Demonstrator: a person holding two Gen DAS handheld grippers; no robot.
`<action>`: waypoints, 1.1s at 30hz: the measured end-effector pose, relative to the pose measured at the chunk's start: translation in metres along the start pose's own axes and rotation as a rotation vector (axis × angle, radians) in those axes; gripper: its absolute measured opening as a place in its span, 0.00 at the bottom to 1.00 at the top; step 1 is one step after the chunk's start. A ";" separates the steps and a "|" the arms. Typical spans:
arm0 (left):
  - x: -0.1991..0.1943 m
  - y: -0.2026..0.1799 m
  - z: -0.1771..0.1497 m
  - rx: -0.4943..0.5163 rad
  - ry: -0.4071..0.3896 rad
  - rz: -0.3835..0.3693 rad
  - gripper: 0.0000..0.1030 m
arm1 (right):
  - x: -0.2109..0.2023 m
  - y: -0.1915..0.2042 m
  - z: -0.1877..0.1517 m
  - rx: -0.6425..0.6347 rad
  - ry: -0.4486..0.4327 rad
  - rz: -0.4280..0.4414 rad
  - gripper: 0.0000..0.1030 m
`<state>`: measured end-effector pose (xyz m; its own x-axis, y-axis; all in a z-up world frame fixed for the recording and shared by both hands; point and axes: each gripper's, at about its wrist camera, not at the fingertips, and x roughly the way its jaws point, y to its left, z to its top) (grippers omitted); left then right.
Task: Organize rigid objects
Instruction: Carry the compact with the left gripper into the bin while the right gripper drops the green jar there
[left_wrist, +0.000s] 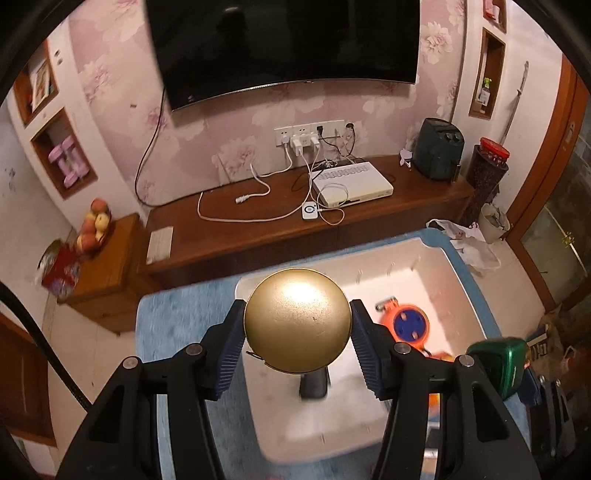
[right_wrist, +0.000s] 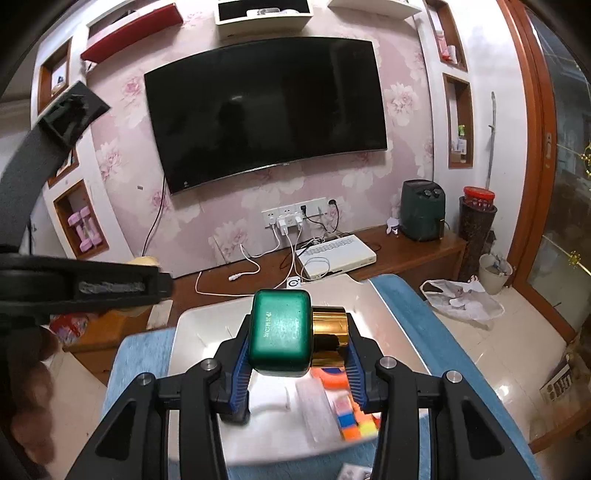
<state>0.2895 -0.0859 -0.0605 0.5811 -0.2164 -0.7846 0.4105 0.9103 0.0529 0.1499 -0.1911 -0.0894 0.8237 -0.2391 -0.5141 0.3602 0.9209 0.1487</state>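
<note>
Left gripper (left_wrist: 297, 339) clamps a gold dome-topped object (left_wrist: 297, 319), pads on both its sides. Right gripper (right_wrist: 297, 341) clamps a green box (right_wrist: 279, 330) with a gold band (right_wrist: 330, 326) sticking out to its right. White bin (left_wrist: 454, 280) on the blue cloth (left_wrist: 177, 325) lies below and just ahead of both claws, already holding an orange-blue reel (left_wrist: 408, 325); likely drop target, neither hand clearly nearer.

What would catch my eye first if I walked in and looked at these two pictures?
Probably the shiny gold dome, clamped between the left gripper right in the middle of its view, above a white bin on a blue mat. Next, the glossy green box with a gold band, pinched in the right gripper. Behind both, a big dark television fills the pink flowered wall.
</note>
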 end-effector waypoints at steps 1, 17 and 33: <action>0.005 -0.001 0.004 0.006 -0.002 -0.006 0.57 | 0.004 0.002 0.001 -0.008 0.004 0.001 0.42; 0.141 -0.028 -0.020 0.255 0.215 -0.043 0.57 | 0.108 0.012 -0.072 -0.074 0.383 0.061 0.42; 0.163 -0.041 -0.042 0.301 0.333 -0.109 0.59 | 0.110 0.026 -0.082 -0.212 0.346 0.029 0.55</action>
<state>0.3379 -0.1437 -0.2161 0.2860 -0.1353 -0.9486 0.6712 0.7348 0.0976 0.2140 -0.1680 -0.2115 0.6230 -0.1275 -0.7717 0.2105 0.9775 0.0084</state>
